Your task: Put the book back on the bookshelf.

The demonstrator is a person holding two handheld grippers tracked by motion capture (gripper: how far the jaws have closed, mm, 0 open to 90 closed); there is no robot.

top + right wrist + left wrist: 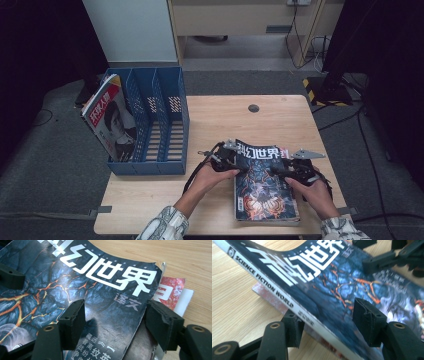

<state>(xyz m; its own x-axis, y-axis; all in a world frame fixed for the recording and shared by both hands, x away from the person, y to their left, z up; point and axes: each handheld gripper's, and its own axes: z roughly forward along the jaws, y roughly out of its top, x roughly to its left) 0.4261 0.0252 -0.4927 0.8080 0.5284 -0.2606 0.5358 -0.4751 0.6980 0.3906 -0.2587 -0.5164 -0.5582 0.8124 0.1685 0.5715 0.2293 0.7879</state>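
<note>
A dark magazine (262,187) titled Science Fiction World (317,277) lies on top of a small stack at the table's near right, its far end bowed upward. My left gripper (234,166) sits at its spine: in the left gripper view (327,310) one jaw is under the spine and the other over the cover, with a wide gap. My right gripper (278,170) straddles the opposite edge (116,305), one jaw over the cover (105,290) and one beside the curled page edge. Neither pair of pads visibly presses the magazine.
A red-covered magazine (172,290) lies beneath the top one. A blue slotted file rack (167,115) stands at the table's left, with a magazine (112,122) leaning in its leftmost slot. Bare wood table (150,200) lies between the rack and the stack.
</note>
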